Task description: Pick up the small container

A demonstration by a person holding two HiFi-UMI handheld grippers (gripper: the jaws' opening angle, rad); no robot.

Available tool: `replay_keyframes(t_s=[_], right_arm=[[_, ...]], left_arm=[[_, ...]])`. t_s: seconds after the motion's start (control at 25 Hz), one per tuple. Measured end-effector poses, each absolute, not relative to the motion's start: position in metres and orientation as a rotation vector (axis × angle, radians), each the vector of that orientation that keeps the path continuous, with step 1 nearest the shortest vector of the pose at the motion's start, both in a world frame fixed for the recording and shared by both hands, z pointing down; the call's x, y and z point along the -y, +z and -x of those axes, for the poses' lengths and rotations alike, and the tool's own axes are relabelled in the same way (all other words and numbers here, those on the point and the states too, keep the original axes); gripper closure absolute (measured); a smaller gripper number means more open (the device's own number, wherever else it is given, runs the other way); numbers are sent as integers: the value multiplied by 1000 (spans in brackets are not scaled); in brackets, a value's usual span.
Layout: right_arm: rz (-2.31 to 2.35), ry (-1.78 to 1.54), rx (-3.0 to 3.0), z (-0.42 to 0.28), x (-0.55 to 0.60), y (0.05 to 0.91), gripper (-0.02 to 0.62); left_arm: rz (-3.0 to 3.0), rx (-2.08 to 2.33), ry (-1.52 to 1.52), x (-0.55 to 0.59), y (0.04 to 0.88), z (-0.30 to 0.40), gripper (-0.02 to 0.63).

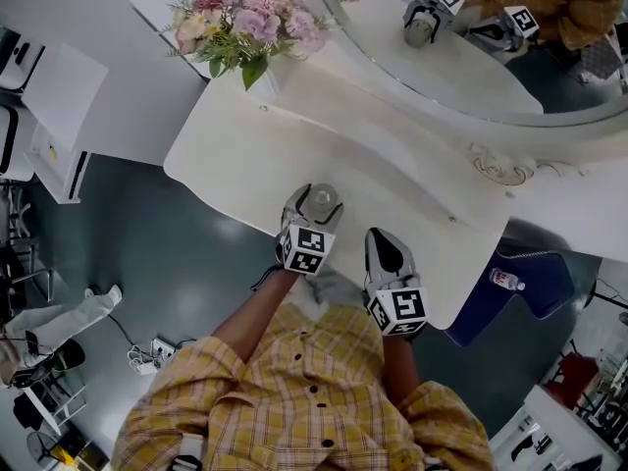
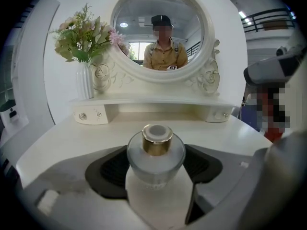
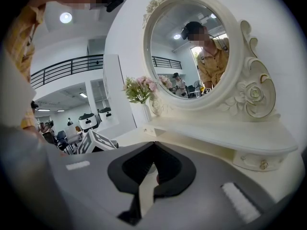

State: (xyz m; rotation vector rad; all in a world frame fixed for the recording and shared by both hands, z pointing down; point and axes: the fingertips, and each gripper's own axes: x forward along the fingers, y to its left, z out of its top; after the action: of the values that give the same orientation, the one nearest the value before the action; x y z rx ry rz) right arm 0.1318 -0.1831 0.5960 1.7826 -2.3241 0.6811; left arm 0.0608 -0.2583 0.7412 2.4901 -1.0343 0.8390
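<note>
The small container (image 1: 322, 202) is a round frosted-glass bottle with a gold cap (image 2: 156, 139). It stands upright near the front edge of the white dressing table (image 1: 392, 165). My left gripper (image 1: 315, 204) reaches around it with its jaws spread wide, one dark pad (image 2: 108, 169) on each side of the bottle (image 2: 155, 157). The pads lie close beside the glass without visibly squeezing it. My right gripper (image 1: 385, 240) hovers over the table edge just to the right of it. Its fingertips (image 3: 152, 147) meet with nothing between them.
A white vase of pink flowers (image 1: 245, 27) stands at the table's back left. A large oval mirror (image 1: 471, 27) rises behind a raised shelf (image 2: 153, 102) with small drawers. A water bottle (image 1: 506, 280) lies on a blue seat to the right, below the table.
</note>
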Motion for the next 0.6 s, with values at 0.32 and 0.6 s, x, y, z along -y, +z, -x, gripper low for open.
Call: replay_keyframes(t_s=[0.32, 0.6], right_arm=[[-1780, 686, 2320, -132, 186, 598, 592], [-1783, 723, 2314, -135, 189, 601, 592]], left_arm=[[-2485, 1024, 846, 267, 752, -68, 264], [-2490, 1030, 843, 270, 757, -71, 264]])
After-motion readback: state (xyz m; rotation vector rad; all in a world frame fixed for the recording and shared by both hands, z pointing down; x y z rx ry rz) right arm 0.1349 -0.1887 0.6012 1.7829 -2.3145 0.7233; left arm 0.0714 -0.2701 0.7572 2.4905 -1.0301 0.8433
